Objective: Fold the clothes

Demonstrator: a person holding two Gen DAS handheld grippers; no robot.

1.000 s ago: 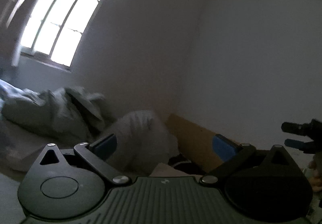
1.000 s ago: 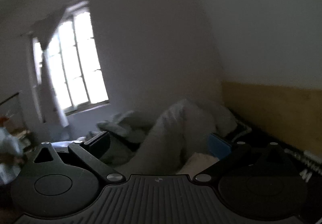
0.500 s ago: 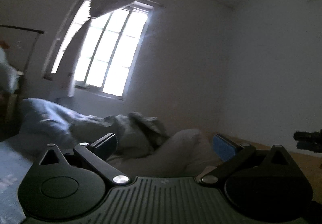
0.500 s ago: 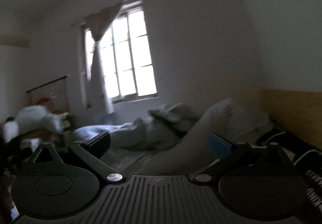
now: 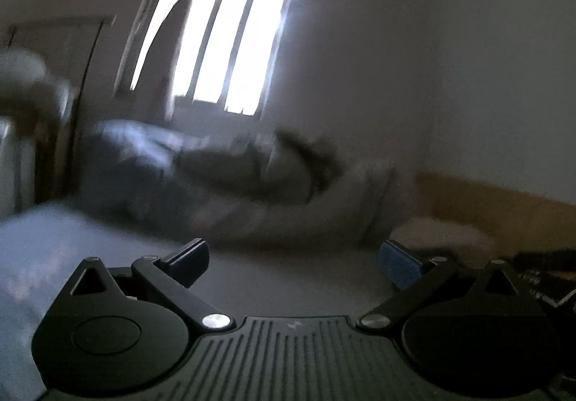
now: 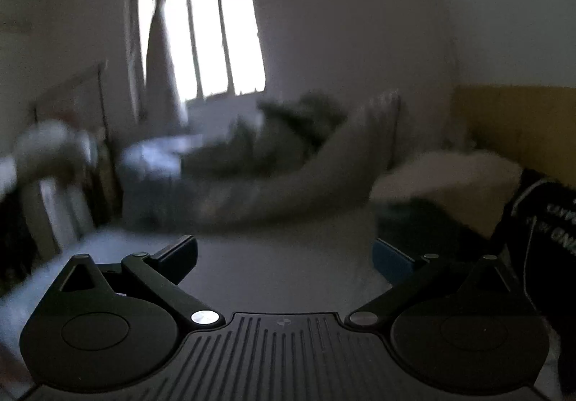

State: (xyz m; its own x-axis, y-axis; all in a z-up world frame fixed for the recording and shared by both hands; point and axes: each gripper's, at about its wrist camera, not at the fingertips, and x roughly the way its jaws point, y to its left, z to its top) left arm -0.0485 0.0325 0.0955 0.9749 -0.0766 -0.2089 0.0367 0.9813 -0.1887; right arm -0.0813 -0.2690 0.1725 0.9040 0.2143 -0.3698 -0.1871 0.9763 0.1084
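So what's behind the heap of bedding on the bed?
Behind the heap of bedding a bright barred window and bare wall show. Whatever lies under the heap is covered, and blur hides detail.

Clothes heap: crumpled grey and dark fabric clothes pile is lying blurred on the bed below the window.
Black garment: black white-lettered cloth is lying at the right.

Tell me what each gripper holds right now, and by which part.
Nothing is held. The left gripper and the right gripper are both open, with only the bed showing between their fingers; no garment is pinched.
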